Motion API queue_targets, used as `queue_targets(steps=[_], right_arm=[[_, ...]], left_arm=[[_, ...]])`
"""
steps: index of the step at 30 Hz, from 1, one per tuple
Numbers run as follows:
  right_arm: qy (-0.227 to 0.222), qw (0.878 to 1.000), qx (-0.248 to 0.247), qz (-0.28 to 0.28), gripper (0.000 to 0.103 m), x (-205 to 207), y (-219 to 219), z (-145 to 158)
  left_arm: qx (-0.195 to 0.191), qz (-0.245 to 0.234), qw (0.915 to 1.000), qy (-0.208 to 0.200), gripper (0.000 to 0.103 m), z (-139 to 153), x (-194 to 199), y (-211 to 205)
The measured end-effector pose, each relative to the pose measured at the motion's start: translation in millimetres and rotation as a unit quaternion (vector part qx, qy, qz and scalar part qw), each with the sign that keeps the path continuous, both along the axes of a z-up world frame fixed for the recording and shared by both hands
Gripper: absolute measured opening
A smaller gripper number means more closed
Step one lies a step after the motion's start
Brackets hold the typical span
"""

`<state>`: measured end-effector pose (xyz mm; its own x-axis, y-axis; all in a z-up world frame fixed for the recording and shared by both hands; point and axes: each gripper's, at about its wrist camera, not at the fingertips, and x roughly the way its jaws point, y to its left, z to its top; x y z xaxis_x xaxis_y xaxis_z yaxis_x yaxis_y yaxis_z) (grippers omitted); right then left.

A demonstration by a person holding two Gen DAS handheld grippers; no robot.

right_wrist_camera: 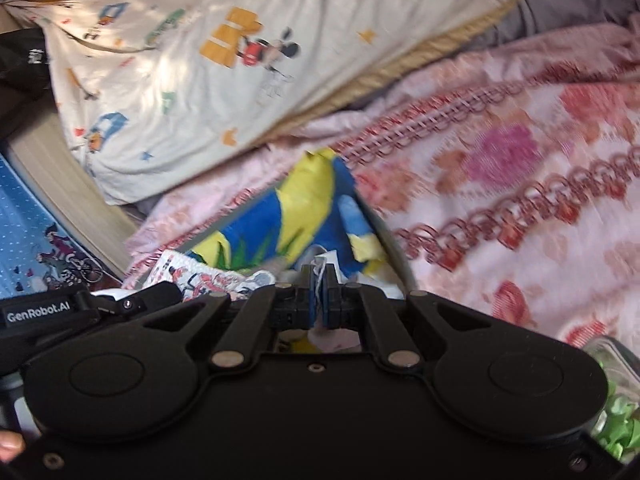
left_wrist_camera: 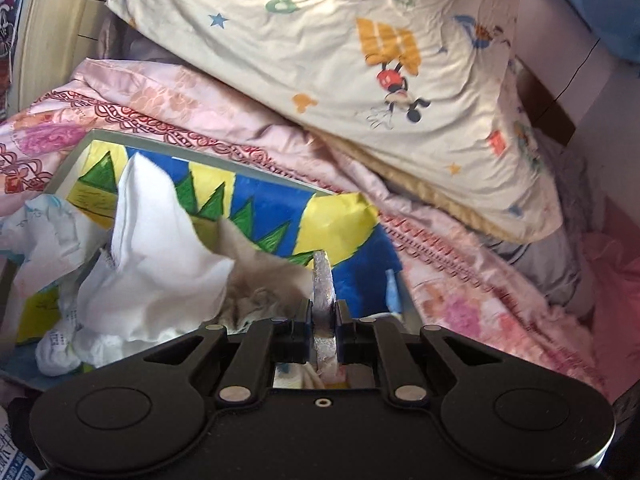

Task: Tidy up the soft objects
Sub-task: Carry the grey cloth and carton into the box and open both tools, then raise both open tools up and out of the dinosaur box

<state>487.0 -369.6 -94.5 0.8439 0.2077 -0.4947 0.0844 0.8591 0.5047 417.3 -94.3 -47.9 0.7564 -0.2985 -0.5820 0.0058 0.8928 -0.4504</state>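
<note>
Your left gripper (left_wrist_camera: 324, 316) fingers pinch a silvery flat strip (left_wrist_camera: 323, 280), lower centre; right gripper (right_wrist_camera: 319, 292) fingers clamp thin white fabric (right_wrist_camera: 319, 280), above pink floral quilt (right_wrist_camera: 500, 152).

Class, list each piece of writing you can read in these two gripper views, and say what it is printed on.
"GenRobot.AI": white letters on the left gripper, seen in the right wrist view.
Print on the crumpled white wrapper: too small to read.
Characters on the blue-and-white packet: cut off, unreadable.

We see a pale wooden bed frame (left_wrist_camera: 48, 32) at ten o'clock, a white wall (left_wrist_camera: 560, 40) at two, sunlight dappling everything between.
</note>
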Motion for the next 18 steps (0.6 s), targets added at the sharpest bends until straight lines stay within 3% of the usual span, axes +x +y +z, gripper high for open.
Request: queue_targets(steps=[8,18], right_arm=[[0.016,1.000,0.001,-0.003,0.005,0.0,1.1,-4.9],[0.007,0.999,-0.032,-0.003,0.033,-8.9,4.8,23.0]], left_arm=[[0.043,0.005,0.9990,0.014,0.022,7.3,-0.6,-6.2],[0.047,0.024,0.9985,-0.011,0.057,34.4,-20.1,2.2]])
